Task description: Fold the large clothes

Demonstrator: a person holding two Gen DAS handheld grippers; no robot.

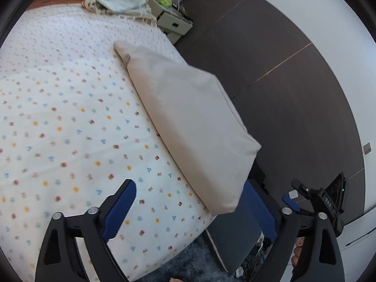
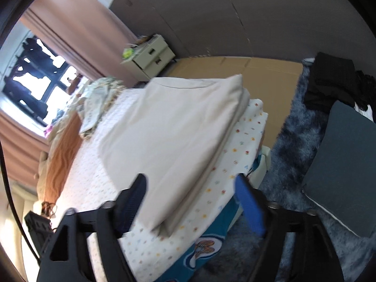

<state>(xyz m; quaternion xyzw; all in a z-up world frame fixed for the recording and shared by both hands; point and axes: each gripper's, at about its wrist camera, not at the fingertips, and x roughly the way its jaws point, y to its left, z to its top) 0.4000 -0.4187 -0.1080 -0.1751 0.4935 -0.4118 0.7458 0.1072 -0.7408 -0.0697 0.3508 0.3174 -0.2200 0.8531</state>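
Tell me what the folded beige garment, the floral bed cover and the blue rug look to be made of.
Folded beige garment: matte woven cloth, probably cotton; soft layered edges, no sheen.
Floral bed cover: thin printed fabric, likely cotton; small coloured flowers on white, gentle creases.
Blue rug: long shaggy pile, likely synthetic; tufted, mottled strands.

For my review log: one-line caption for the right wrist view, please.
Open right gripper above folded beige cloth lying released on the floral bedsheet near the bed's edge.
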